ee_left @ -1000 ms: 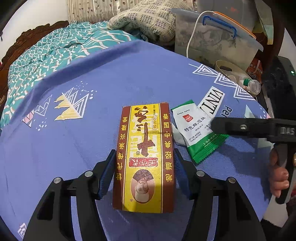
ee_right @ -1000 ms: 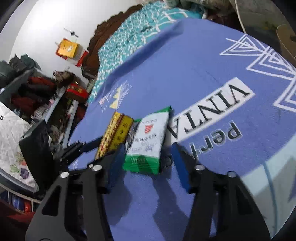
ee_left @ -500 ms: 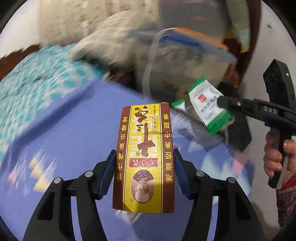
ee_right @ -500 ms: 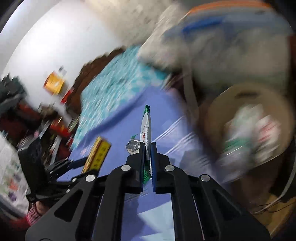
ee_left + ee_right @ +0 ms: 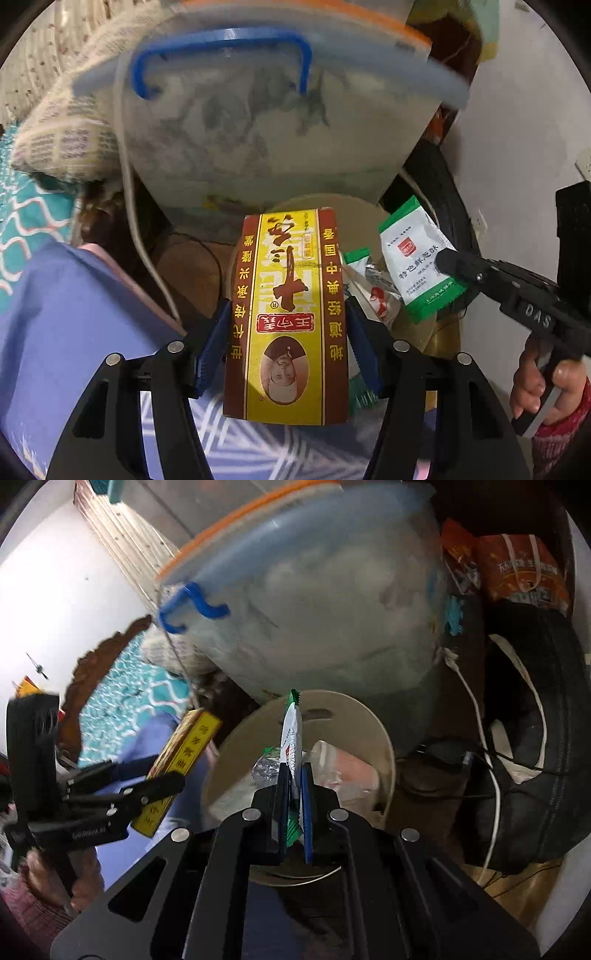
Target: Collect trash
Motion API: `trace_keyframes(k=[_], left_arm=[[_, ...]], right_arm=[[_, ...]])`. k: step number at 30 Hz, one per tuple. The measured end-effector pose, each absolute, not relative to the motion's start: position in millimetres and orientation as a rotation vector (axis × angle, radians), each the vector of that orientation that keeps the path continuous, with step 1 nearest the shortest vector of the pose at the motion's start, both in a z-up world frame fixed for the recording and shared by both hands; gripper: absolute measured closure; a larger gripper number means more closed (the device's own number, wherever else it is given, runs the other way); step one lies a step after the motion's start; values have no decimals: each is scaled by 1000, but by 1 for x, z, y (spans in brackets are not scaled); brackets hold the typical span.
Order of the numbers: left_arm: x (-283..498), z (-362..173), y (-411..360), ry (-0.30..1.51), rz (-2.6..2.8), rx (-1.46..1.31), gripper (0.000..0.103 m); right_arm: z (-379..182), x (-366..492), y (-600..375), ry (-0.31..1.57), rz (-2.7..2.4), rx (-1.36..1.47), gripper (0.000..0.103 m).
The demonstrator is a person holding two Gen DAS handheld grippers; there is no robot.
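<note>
My left gripper (image 5: 286,325) is shut on a brown and yellow carton (image 5: 288,317) and holds it above the near rim of a beige trash bin (image 5: 365,214). My right gripper (image 5: 294,775) is shut on a white and green wrapper (image 5: 291,734), held edge-on over the same bin (image 5: 369,723). From the left wrist view the wrapper (image 5: 413,254) hangs over the bin's right side in the right gripper (image 5: 443,262). From the right wrist view the carton (image 5: 184,757) and left gripper (image 5: 162,775) are at the bin's left. Wrappers and foil (image 5: 266,768) lie inside the bin.
A large clear storage tub (image 5: 280,122) with a blue handle (image 5: 192,605) stands right behind the bin. A black tyre (image 5: 535,738) and white cables (image 5: 480,723) lie to the right. The blue tablecloth (image 5: 74,314) and teal bedding (image 5: 122,701) are at the left.
Both grippers lifted their items off the blue tablecloth and swung right to the bin. The right gripper shut on the wrapper one second ago; the left stayed shut on the carton.
</note>
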State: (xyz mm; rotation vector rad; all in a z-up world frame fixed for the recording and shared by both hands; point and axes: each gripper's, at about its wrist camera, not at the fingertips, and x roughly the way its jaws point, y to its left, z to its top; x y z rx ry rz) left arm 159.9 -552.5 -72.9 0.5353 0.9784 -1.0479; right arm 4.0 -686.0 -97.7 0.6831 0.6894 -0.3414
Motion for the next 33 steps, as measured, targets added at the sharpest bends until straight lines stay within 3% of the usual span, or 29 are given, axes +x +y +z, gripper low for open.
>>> trace_keyframes(k=[1,2,10,11,14,17,25,26,29,33], left_arm=[[163,-79,-559,1004,-1051,535,20],[167,-83,-563,1021,-1039,522,16],[178,-68,-548,1032,-1058,410,15],[177,-63,-541,1021,-1057,402,15],[172,-47,-520,997,-1066,364,15],[160,-30,-494,961,-1079,333,15],[105,6,-400,805,-1012,340,12],[93,10,-384,777,-987,348,11],[75,14,-345,727,-920,358,8],[58,9,-299,720,-845,351,8]], right_arm=[[-102,8,-684,696,-343,677,93],[-105,11,-683,698,-338,672,93],[-105,10,-674,670,-311,697,89],[-102,8,-672,659,-302,706,80],[-91,0,-667,611,-317,712,14],[-76,-2,-657,597,-340,653,19],[-18,-51,-605,442,-304,684,19],[-12,-60,-591,425,-296,688,18],[-4,-89,-546,376,-332,703,3],[-13,-117,-491,358,-352,729,3]])
